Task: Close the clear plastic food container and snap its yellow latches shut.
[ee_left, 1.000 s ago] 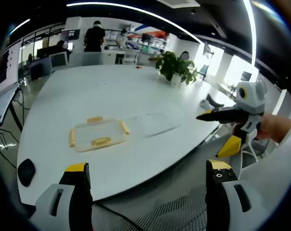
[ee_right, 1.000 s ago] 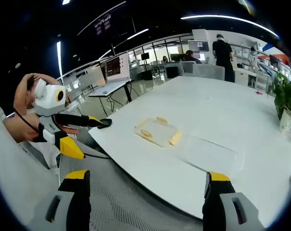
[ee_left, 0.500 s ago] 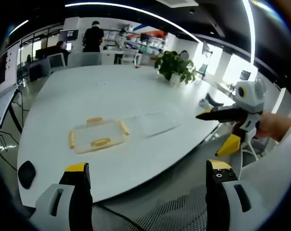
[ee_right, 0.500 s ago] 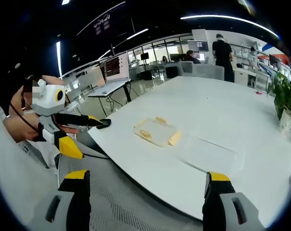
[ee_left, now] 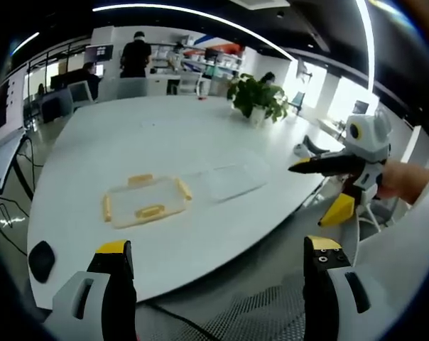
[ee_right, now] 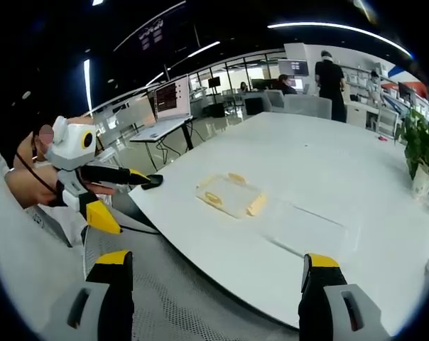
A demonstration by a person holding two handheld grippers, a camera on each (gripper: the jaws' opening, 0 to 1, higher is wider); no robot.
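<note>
A clear plastic container piece with yellow latches [ee_left: 143, 199] lies flat on the white table [ee_left: 165, 135]. A second clear plastic piece [ee_left: 232, 182] lies just to its right, separate from it. In the right gripper view the latched piece [ee_right: 231, 195] sits near the table's edge with the plain clear piece [ee_right: 310, 227] beside it. My left gripper [ee_left: 217, 246] is open and empty, held off the table's near edge. My right gripper [ee_right: 216, 259] is open and empty too, also short of the table. Each gripper appears in the other's view, held by a hand: right gripper [ee_left: 342, 170], left gripper [ee_right: 94, 177].
A potted plant [ee_left: 257, 99] stands at the table's far side. A small black object [ee_left: 40, 257] lies near the table's left corner. Desks, monitors and people stand in the background. A mesh chair [ee_right: 200, 312] is below the grippers.
Both views have shifted only slightly. The right gripper, seen in the left gripper view, has risen a little. The container pieces have not moved.
</note>
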